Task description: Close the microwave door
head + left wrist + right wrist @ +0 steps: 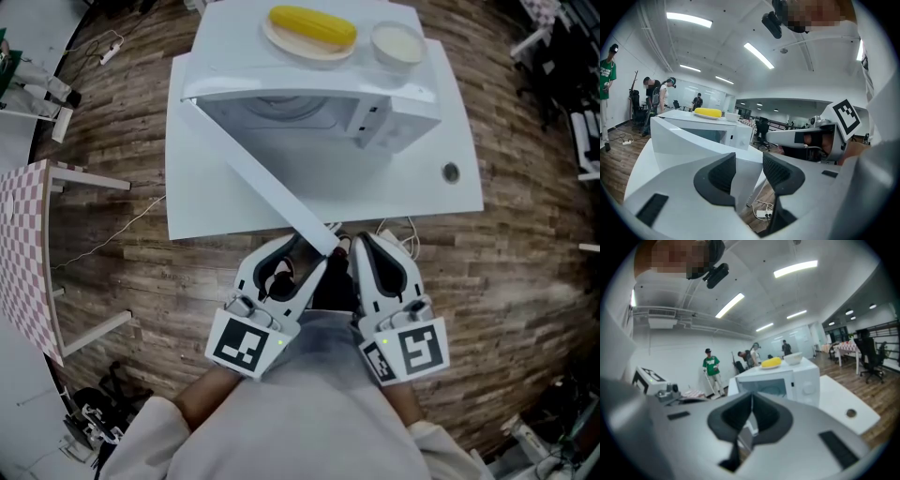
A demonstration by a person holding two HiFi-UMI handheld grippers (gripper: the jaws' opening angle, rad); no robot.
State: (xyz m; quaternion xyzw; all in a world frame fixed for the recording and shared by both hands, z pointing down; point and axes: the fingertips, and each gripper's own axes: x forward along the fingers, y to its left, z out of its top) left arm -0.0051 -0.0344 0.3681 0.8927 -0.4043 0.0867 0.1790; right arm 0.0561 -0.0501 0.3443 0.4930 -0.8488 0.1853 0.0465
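A white microwave (309,112) stands on a white table (441,141) with its door (253,173) swung wide open toward me. The door's free edge reaches past the table's front edge, between my two grippers. My left gripper (305,255) is just left of that edge, and its jaws stand open (749,171) with the white door panel showing in the gap. My right gripper (366,246) is just right of the edge with its jaws shut (751,411) and nothing in them. From the right gripper view the microwave (787,380) faces me.
On top of the microwave sit a plate with a corn cob (312,26) and a white bowl (397,42). A cable grommet (451,172) is set in the table at right. A checkered table (23,244) stands at left. People (710,369) stand far behind.
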